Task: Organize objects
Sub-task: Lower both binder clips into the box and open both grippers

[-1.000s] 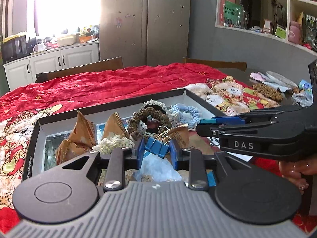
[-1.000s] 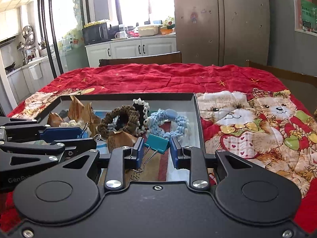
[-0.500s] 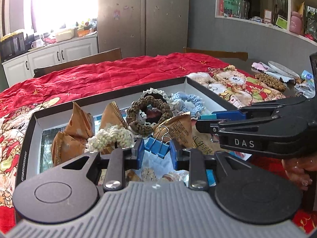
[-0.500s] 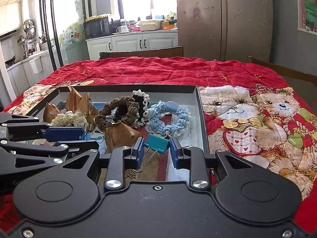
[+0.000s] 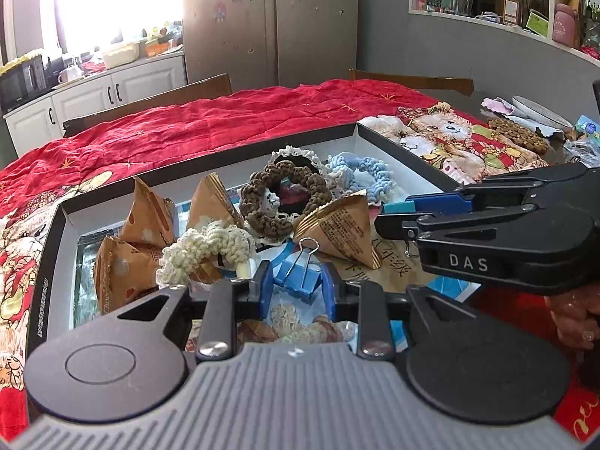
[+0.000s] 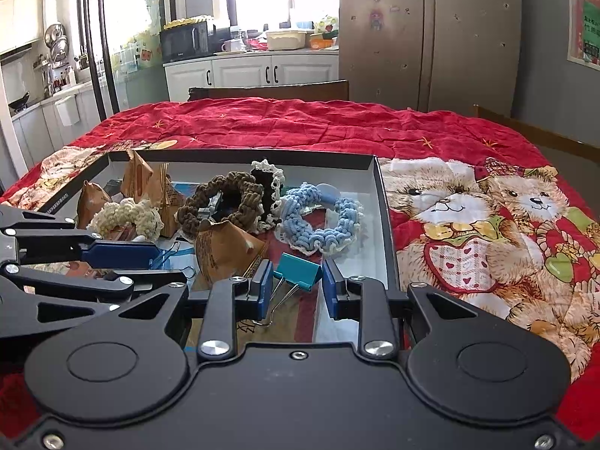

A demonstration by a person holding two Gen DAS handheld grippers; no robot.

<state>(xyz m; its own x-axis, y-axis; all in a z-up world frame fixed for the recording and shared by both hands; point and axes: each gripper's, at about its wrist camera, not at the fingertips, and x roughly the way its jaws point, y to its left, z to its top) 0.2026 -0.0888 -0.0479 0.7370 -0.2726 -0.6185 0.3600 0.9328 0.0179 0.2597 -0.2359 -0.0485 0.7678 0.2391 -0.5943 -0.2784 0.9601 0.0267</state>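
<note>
left gripper [image 5: 296,287] holds a blue binder clip [image 5: 298,281]; right gripper [image 6: 296,285] seems to pinch a teal binder clip [image 6: 298,272], both above the near edge of the tray [image 6: 384,225].

Both cameras have tipped downward — the black tray [image 5: 397,150] and its crocheted rings (brown, blue, cream) now sit higher in frame, the tray's near interior more exposed.

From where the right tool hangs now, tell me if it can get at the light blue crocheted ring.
Probably not yet. The right tool is shut on the teal binder clip. The light blue crocheted ring lies uncovered just ahead in the box, so release first.
</note>
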